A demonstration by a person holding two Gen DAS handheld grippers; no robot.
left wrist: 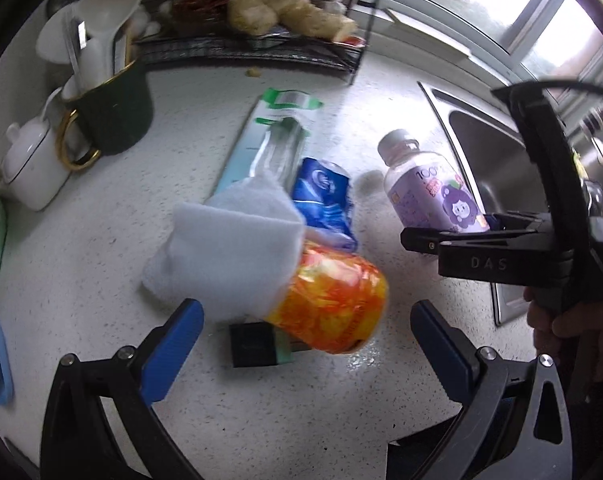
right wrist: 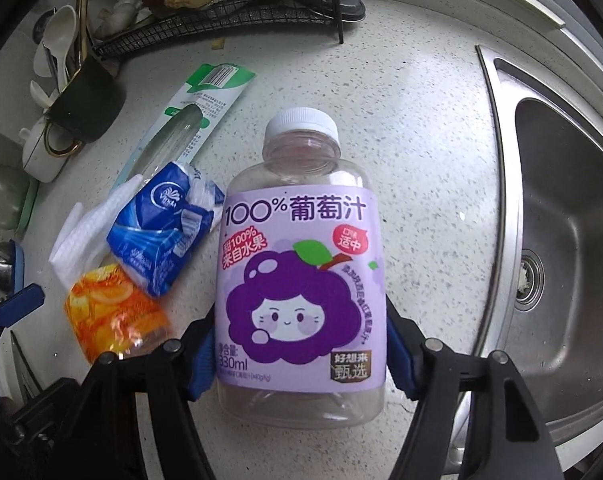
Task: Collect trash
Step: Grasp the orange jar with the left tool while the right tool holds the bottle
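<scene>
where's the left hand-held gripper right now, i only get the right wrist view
observer: The left hand-held gripper is open and aimed at the orange packet, to the left of the grape juice bottle you hold.
operator: anything hidden under that packet
observer: Yes, a small black box lies partly beneath its near end.
operator: and that white tissue
observer: The white tissue drapes over the packet's far end.

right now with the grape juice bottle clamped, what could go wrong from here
The right gripper holds the grape juice bottle low on its slick label, so it could tip or slip. The sink sits close beside it. The open left gripper could nudge the orange can into rolling.
</scene>
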